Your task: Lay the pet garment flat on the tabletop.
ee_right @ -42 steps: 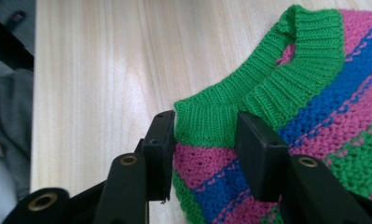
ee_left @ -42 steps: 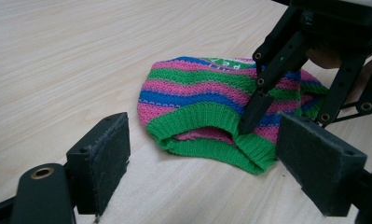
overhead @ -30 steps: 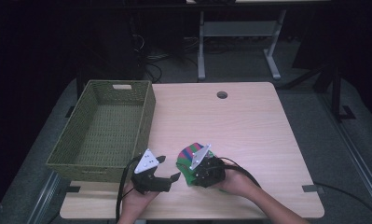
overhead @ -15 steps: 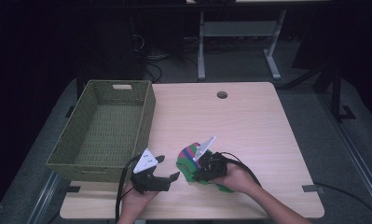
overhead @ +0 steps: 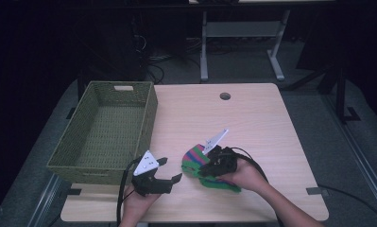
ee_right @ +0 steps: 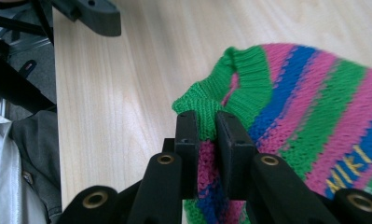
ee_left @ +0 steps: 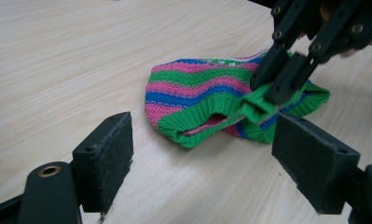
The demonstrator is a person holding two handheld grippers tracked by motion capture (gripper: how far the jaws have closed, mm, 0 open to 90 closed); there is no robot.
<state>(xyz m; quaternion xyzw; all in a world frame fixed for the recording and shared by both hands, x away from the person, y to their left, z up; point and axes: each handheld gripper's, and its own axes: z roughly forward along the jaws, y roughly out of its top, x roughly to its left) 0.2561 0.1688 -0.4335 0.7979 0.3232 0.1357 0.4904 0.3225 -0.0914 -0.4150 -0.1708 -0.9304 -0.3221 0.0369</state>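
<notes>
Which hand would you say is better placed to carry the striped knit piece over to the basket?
Right. The right gripper is shut on the green cuff of the striped knit piece, while the left gripper stands open beside it, nearer the basket, holding nothing.

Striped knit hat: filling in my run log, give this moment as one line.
right tongs: just closed, pinching green cuff of striped knit hat | left tongs: open, beside hat | basket: left of hat

Each hand carries a matte black plastic gripper: the left gripper [overhead: 166,170] and the right gripper [overhead: 202,166] both bear a pale grey three-cornered plate on top and trail a black cable. Their square jaws have dark felt-like pads on linked arms with brass-coloured rivets. The forearms are unsleeved.
</notes>
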